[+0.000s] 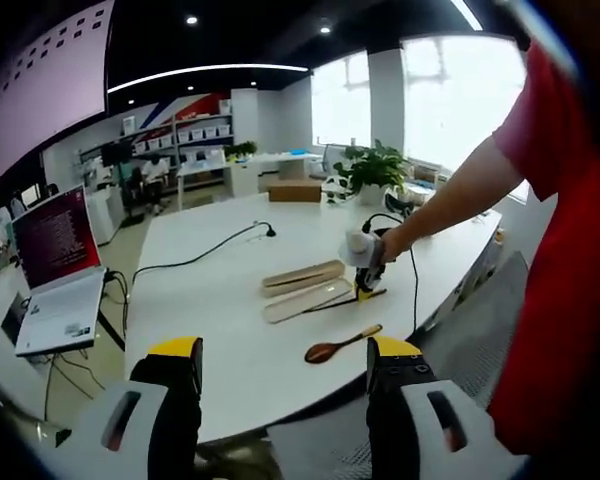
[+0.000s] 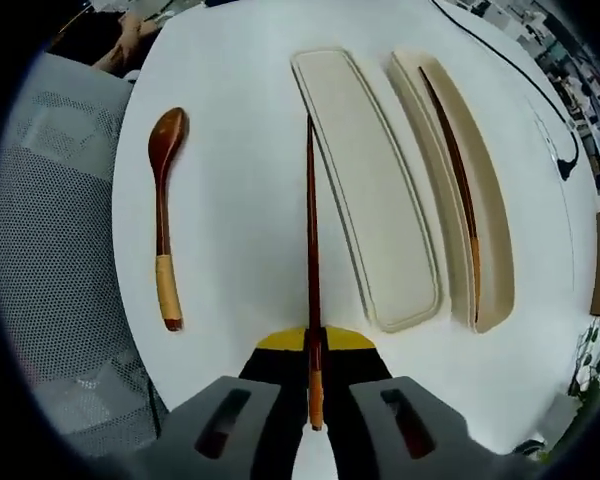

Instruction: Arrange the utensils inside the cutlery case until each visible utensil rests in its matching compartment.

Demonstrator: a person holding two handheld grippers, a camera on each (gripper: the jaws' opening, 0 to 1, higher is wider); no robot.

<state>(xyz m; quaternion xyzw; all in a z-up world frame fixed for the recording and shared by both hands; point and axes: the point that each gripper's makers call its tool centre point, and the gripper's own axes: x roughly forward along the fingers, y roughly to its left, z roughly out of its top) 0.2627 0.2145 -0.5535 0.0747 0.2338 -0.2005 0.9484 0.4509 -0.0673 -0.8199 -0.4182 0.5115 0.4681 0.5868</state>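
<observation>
Big white oval table [image 1: 230,330] stretches out ahead of the left gripper, with a black cable [image 1: 195,258] snaking across its far half; ahead of the right gripper that cable [image 2: 510,70] runs toward the upper right edge. Off to the left of the left gripper, an open laptop [image 1: 55,265] with a red screen sits on a side desk. Far ahead is a potted plant [image 1: 373,170] and a cardboard box [image 1: 294,190] (both near the windows). A grey mesh chair [image 2: 50,260] sits left of the right gripper.

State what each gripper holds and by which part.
Right gripper: one dark-brown wooden chopstick, clamped near its lighter handle end. Left gripper: open, holding nothing.
</observation>
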